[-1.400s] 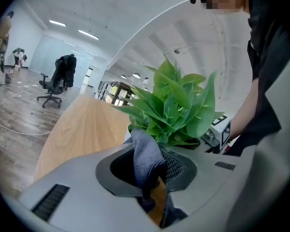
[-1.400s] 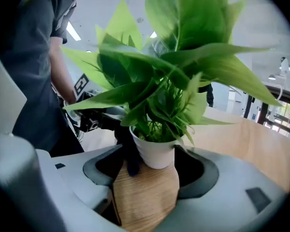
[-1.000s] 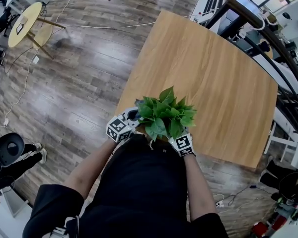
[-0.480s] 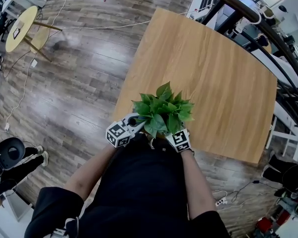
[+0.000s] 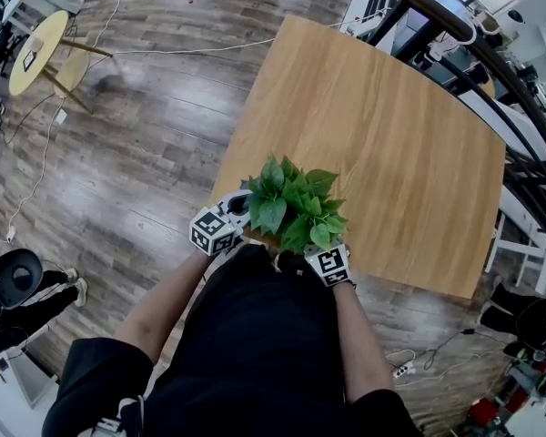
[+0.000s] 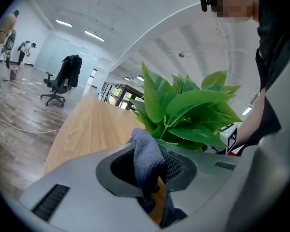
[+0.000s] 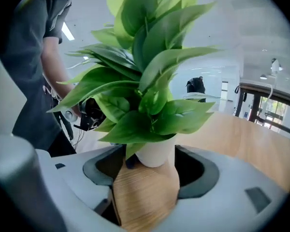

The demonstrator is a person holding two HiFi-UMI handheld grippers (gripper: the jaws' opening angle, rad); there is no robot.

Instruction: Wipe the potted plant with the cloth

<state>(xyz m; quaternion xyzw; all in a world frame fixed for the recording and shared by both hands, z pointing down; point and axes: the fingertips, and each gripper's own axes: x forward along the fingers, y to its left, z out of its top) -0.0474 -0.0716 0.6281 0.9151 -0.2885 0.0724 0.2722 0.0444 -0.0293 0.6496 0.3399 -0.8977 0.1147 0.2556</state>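
A potted plant (image 5: pixel 291 208) with broad green leaves stands near the front edge of the wooden table (image 5: pixel 391 135). In the right gripper view its white pot (image 7: pixel 157 153) sits between the jaws of my right gripper (image 7: pixel 152 162), which closes on it low down. In the head view the right gripper (image 5: pixel 326 260) shows just in front of the plant. My left gripper (image 6: pixel 152 164) is shut on a grey-blue cloth (image 6: pixel 145 153), held against the leaves (image 6: pixel 183 110) on the plant's left side. In the head view the left gripper (image 5: pixel 237 215) is partly hidden under the foliage.
The plant stands close to the table's near edge, right in front of the person's body. Dark wood floor with cables lies to the left. A round yellow table (image 5: pixel 41 39) stands far left and a black railing (image 5: pixel 491 71) runs along the right.
The foliage has leaned and shifted toward the left. The left gripper moved up closer into the leaves, and the right gripper dropped slightly toward the table's front edge.
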